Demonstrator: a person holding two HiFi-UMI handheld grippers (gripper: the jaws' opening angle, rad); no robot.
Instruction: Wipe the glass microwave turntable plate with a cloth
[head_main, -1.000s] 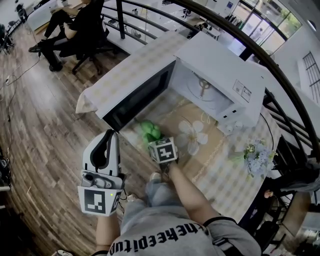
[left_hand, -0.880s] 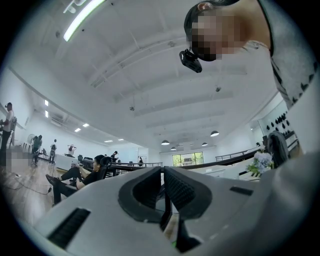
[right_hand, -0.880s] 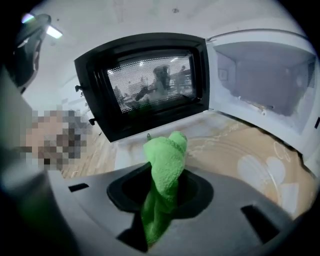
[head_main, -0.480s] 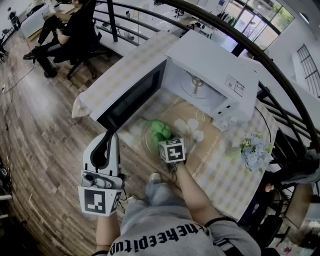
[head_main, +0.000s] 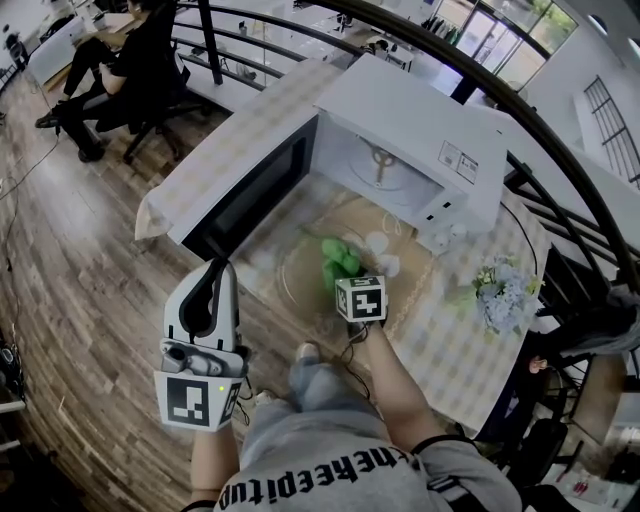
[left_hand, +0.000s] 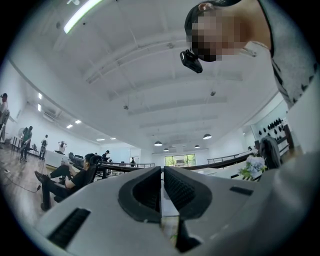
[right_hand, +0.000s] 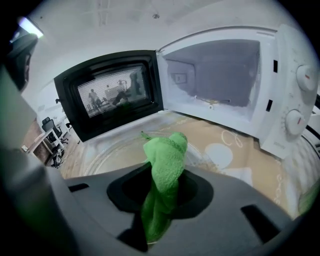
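Note:
The glass turntable plate (head_main: 298, 272) lies on the table in front of the open microwave (head_main: 420, 130). My right gripper (head_main: 346, 270) is shut on a green cloth (head_main: 340, 256) and holds it down on the right part of the plate. The right gripper view has the cloth (right_hand: 166, 159) bunched between the jaws, with the plate's rim (right_hand: 102, 156) curving just beyond. My left gripper (head_main: 214, 270) hangs off the table's near-left side over the floor, pointing upward. Its jaws are closed together with nothing between them, as the left gripper (left_hand: 162, 186) shows in its own view.
The microwave door (head_main: 245, 195) swings out to the left over the table edge. A bunch of flowers (head_main: 497, 292) stands at the right of the table. A railing runs behind the table. A person sits on a chair (head_main: 135, 60) at the far left, on the wooden floor.
My right gripper has slid the green cloth rightward across the glass plate, from its left part near the door toward its right side. The left gripper has stayed put.

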